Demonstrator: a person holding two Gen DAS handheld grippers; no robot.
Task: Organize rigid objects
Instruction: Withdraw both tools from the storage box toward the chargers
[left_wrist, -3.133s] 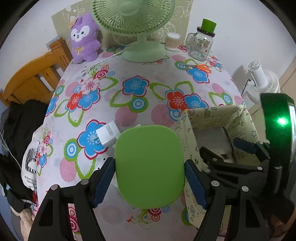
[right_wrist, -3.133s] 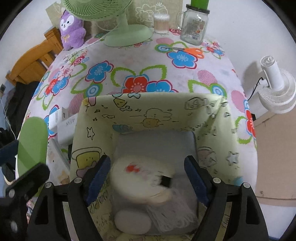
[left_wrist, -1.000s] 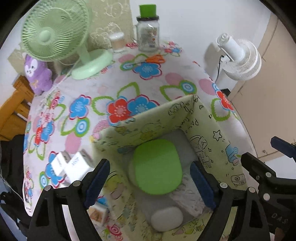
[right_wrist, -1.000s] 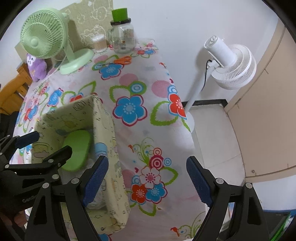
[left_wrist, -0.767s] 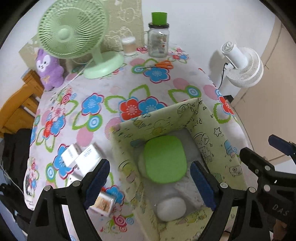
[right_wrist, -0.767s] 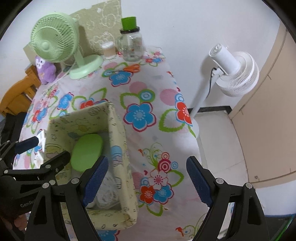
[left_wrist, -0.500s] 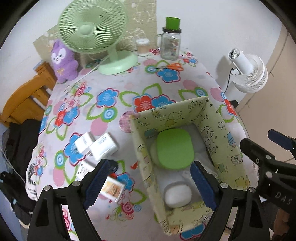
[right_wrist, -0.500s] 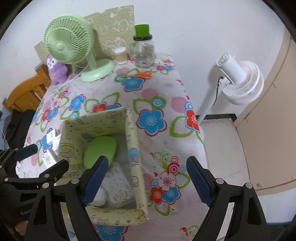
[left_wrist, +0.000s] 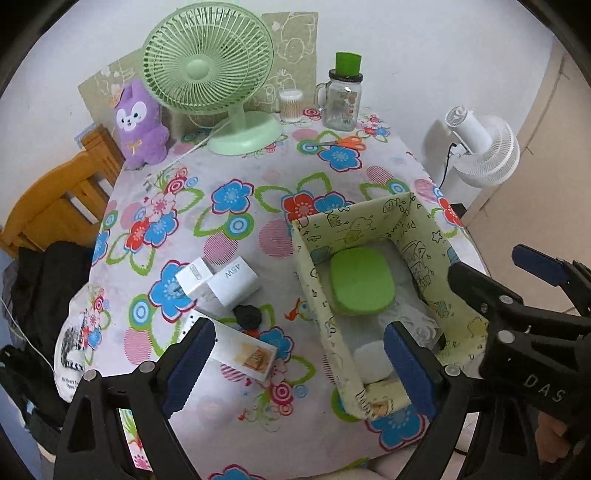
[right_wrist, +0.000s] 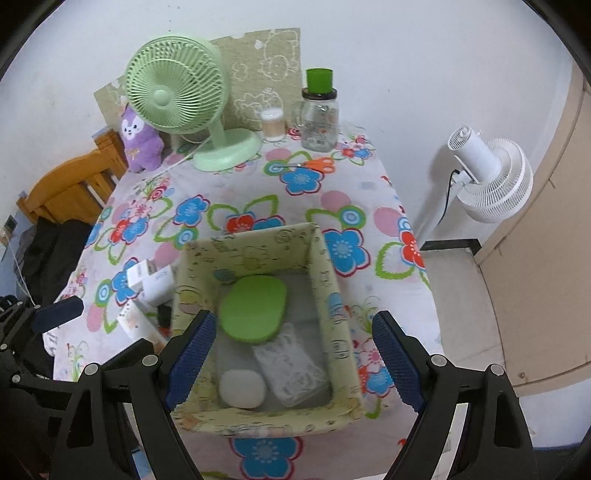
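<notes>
We hold both tools above the counter (left_wrist: 236, 173), and both are wide apart and carry nothing: the left tool (left_wrist: 299, 363) hangs between the loose things and the fabric box (right_wrist: 325, 258), the right tool (right_wrist: 291, 354) hangs over the box itself.

In our judgement the step now is to fetch the next loose thing with the left tool. To do it well, we should come down straight over one white charger (left_wrist: 238, 281), put the fingers on its two flat sides, and close only when it sits centred, because the second white charger (left_wrist: 194, 275) touches it and may be dragged along. The right tool should stay away from the box mouth.

We count in the box three things: one green case (right_wrist: 253, 308), one white oval case (right_wrist: 242, 388), one clear packet (right_wrist: 291, 363). Outside, just beside the box wall: two chargers, one small black thing (left_wrist: 248, 315), one flat white carton (left_wrist: 242, 354).
</notes>
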